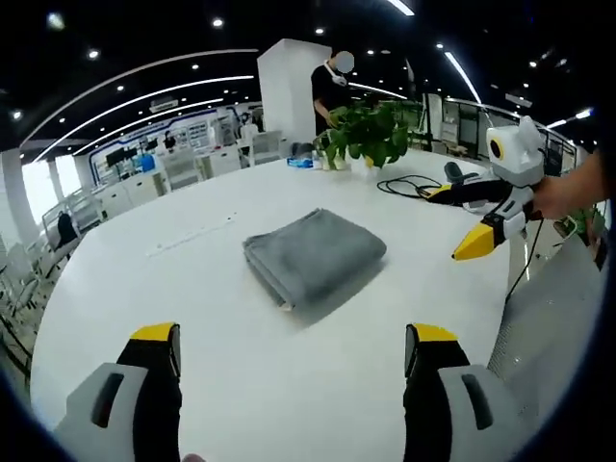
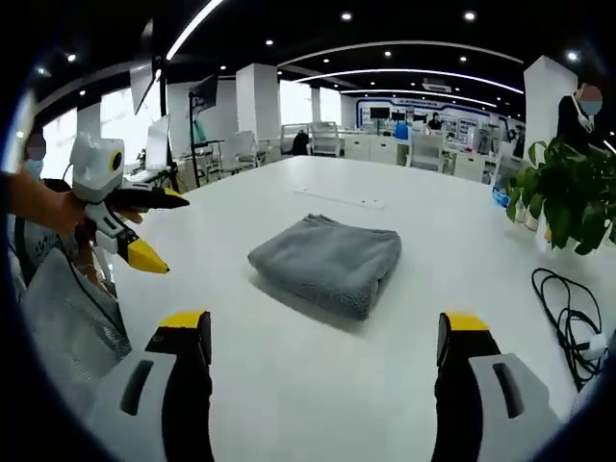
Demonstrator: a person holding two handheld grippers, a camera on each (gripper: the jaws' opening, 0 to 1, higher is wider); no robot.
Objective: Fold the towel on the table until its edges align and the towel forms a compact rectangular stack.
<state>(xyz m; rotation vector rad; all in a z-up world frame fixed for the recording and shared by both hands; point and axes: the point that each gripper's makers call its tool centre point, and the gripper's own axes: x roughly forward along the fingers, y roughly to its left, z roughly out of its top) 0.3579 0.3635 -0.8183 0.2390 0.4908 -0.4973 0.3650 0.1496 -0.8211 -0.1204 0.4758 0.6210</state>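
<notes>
Left gripper view: towel folded, tools clear

Grey towel (image 1: 315, 258) lies mid-counter (image 1: 192, 289) as a compact layered rectangle, edges roughly matched; folding looks finished. Left tool (image 1: 294, 351) and right tool (image 2: 322, 337) are both wide open and empty. Potted plant (image 1: 371, 135) sits at one o'clock.

A large open hall lies around the white tabletop (image 1: 241, 385). The dark ceiling (image 2: 404, 29) carries long curved light strips and small spotlights. White square pillars (image 2: 258, 101) stand among rows of pale desks (image 1: 178, 168), with bright windows (image 2: 120, 115) behind them.
</notes>
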